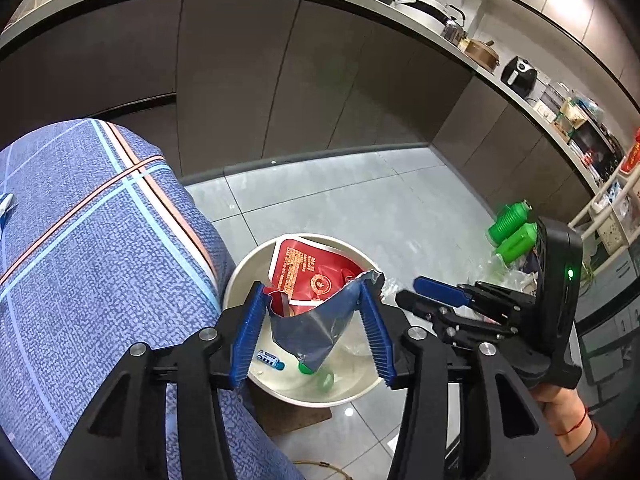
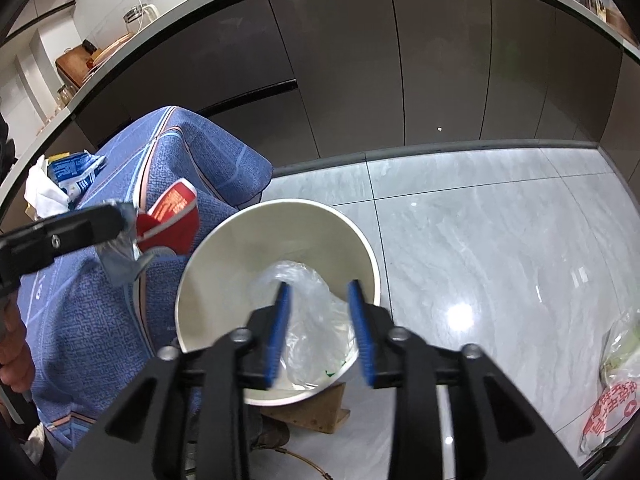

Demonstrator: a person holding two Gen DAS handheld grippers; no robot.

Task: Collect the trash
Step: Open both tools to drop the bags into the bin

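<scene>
- Left tongs (image 1: 316, 332): spread apart above the bin; blue ribbed pads either side of a torn foil wrapper (image 1: 316, 328), red outside, silver inside. Whether the pads still pressed on it could not be told.
- Right tongs (image 2: 320, 332): released, jaws apart over the bin mouth, a clear plastic bag (image 2: 312, 320) seen between and below them, no pad touching it.
- Bin (image 2: 224, 264): round, cream-walled, on the grey tiled floor (image 2: 480, 220), just beside the blue plaid-covered surface (image 2: 100, 320) at its 9 o'clock.
- Bin contents, left wrist view: a green bottle cap (image 1: 306, 368), a small blue tube (image 1: 270, 359).
- Surface, right wrist view, 10 o'clock from the bin: a blue-and-white packet (image 2: 74, 172) and a white tissue (image 2: 42, 192).
- Floor, left wrist view, 2 o'clock from the bin: two green bottles (image 1: 512, 232).
- Floor, right wrist view, 4 o'clock: a printed plastic bag (image 2: 612, 392).
</scene>
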